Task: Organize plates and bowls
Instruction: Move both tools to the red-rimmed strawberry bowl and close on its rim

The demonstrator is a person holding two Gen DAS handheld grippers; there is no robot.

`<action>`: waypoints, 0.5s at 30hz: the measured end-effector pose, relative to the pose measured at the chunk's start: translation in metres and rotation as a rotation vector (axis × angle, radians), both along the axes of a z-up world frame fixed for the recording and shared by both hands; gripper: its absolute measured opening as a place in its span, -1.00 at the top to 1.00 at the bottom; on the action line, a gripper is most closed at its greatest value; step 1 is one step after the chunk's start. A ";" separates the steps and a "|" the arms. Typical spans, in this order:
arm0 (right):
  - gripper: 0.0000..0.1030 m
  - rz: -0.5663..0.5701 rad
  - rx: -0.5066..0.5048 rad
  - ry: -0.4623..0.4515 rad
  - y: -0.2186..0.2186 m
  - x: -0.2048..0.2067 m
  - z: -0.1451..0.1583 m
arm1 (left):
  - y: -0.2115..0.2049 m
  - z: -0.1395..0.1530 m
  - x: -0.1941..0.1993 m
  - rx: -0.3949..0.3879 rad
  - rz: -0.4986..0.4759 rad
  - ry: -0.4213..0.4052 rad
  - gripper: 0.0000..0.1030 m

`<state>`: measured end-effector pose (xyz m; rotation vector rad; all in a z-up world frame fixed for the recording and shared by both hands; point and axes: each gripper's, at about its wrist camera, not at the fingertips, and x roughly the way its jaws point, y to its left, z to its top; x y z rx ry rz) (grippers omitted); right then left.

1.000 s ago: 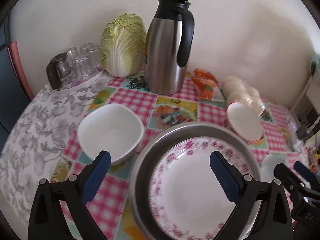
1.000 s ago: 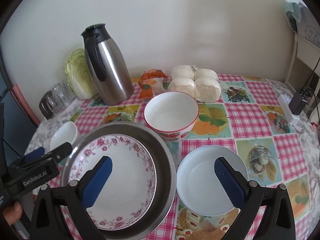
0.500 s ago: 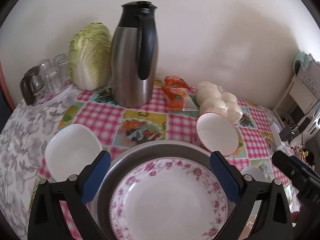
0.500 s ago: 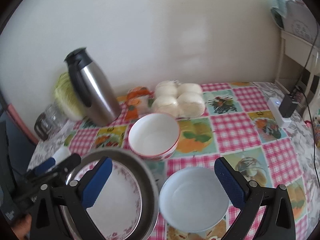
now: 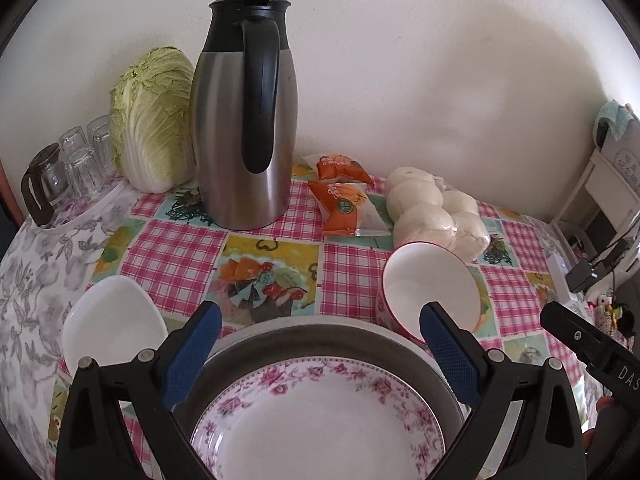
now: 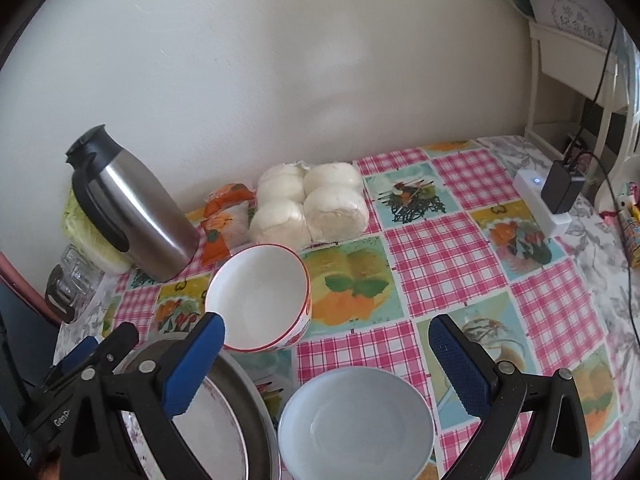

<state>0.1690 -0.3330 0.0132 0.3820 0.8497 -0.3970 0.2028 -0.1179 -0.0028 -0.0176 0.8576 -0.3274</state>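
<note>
Both grippers, left (image 5: 318,344) and right (image 6: 326,354), gape empty over the floral plate (image 5: 320,424) in its metal basin (image 5: 304,334); the red-rimmed bowl (image 6: 260,292) probably touches it, so a careless reach could knock it.

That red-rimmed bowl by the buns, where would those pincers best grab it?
Probably by the rim. The red-rimmed bowl stands upright and open, empty inside, so one finger can go inside the wall and one outside. Its near-right edge faces the open right gripper over bare tablecloth; the metal pan crowds its left.
</note>
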 end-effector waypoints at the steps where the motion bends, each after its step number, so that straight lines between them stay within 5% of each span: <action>1: -1.00 -0.002 0.006 0.002 -0.002 0.001 -0.002 | -0.001 0.000 0.001 -0.001 0.001 -0.005 -0.93; 7: -1.00 -0.027 0.045 0.026 -0.017 0.013 -0.019 | -0.007 -0.001 0.005 -0.028 -0.023 -0.022 -0.93; 15: -1.00 -0.021 0.075 0.047 -0.028 0.030 -0.038 | -0.028 -0.016 0.021 0.012 -0.070 0.056 -0.92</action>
